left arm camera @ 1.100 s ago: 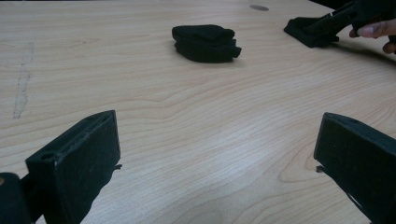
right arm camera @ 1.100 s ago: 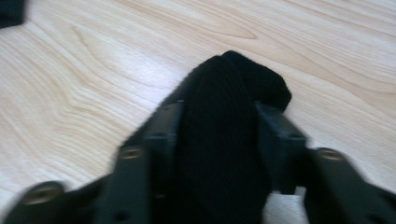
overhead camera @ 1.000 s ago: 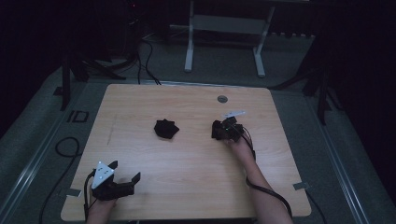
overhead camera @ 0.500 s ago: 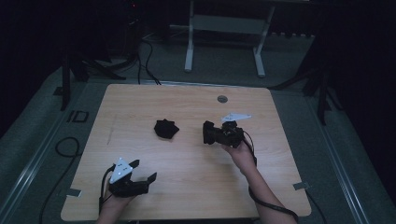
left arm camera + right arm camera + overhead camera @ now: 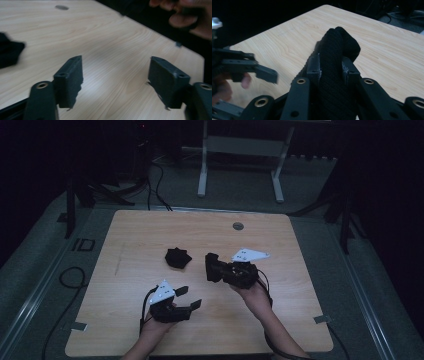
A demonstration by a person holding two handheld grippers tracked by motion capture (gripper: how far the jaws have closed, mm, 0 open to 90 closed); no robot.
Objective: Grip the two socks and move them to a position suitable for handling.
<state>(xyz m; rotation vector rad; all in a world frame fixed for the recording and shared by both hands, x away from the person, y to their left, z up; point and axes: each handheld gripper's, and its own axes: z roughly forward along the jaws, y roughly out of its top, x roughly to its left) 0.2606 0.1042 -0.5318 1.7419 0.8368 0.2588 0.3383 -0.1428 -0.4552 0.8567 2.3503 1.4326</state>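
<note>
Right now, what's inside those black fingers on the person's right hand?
A bunched black knitted cloth is pinched between the right gripper's fingers, its rounded end poking out above them. The part squeezed between and below the fingers is hidden. A second black cloth lies on the table.

Surface: we see a light wooden table (image 5: 150,240) with rounded corners, its grain running left to right.
Inset: we find a small round grey grommet (image 5: 238,226) set into the top at about 12 o'clock, near the far edge.
Lying on it: we see one crumpled black cloth (image 5: 178,257) resting directly on the wood, just toward 10 o'clock of the centre.
Bare wood: we see open top toward 3 o'clock and 9 o'clock.
Underneath: we see the table standing on grey carpeted floor (image 5: 35,265), with a black cable (image 5: 70,280) looping at 9 o'clock.
</note>
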